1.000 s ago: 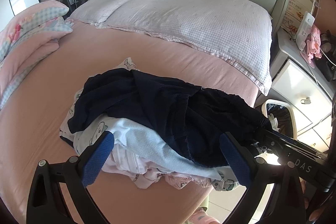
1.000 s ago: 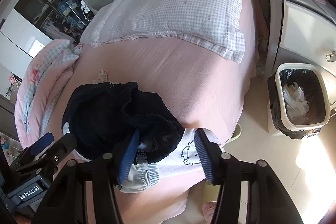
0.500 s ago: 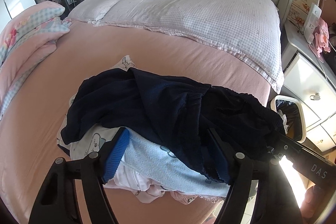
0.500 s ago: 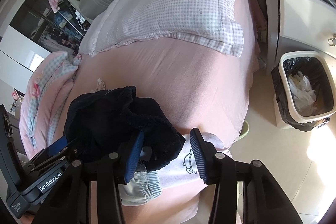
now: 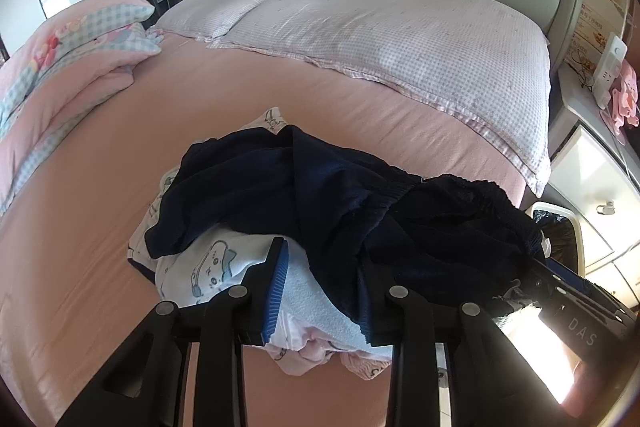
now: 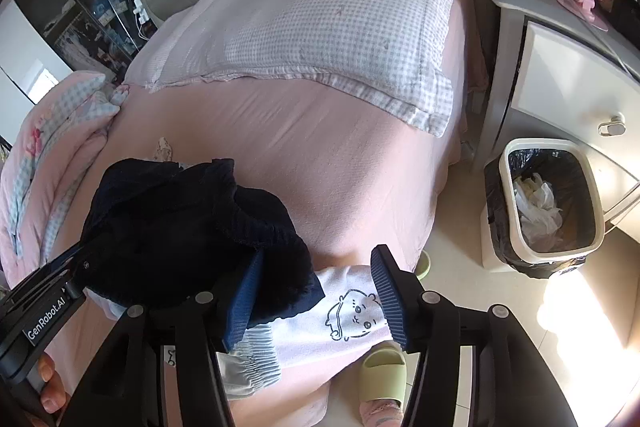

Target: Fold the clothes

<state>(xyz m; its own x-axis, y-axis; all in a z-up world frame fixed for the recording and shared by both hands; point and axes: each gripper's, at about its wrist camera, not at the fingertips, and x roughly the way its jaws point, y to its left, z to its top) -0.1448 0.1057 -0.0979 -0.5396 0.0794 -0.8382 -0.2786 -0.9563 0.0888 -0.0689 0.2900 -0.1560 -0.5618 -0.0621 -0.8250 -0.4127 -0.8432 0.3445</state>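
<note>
A: Where is the laundry?

B: A heap of clothes (image 5: pixel 280 267) lies on the pink bed (image 5: pixel 100 227), near its foot edge and toward the side where the nightstand (image 6: pixel 560 75) stands. A dark navy garment (image 5: pixel 340 195) is draped over the top, with pale printed pieces beneath it.

A: And the left hand-held gripper (image 5: pixel 320 287)?

B: Its blue pads are partly closed around the near edge of the heap, with a fold of navy cloth and light blue fabric between them. Whether they actually pinch the cloth I cannot tell.

A: The right hand-held gripper (image 6: pixel 316 295)?

B: Its jaws stand apart over the bed's foot edge. The left pad touches the navy garment; a white piece with a cartoon print (image 6: pixel 352 311) lies between the pads, ungripped.

A: What else is around?

B: Two checked pillows (image 5: pixel 400 39) at the head edge, a folded quilt (image 5: pixel 60 67) along the far side, a lined bin (image 6: pixel 548 203) on the floor beside the nightstand, and a green slipper (image 6: pixel 380 371) below the bed.
</note>
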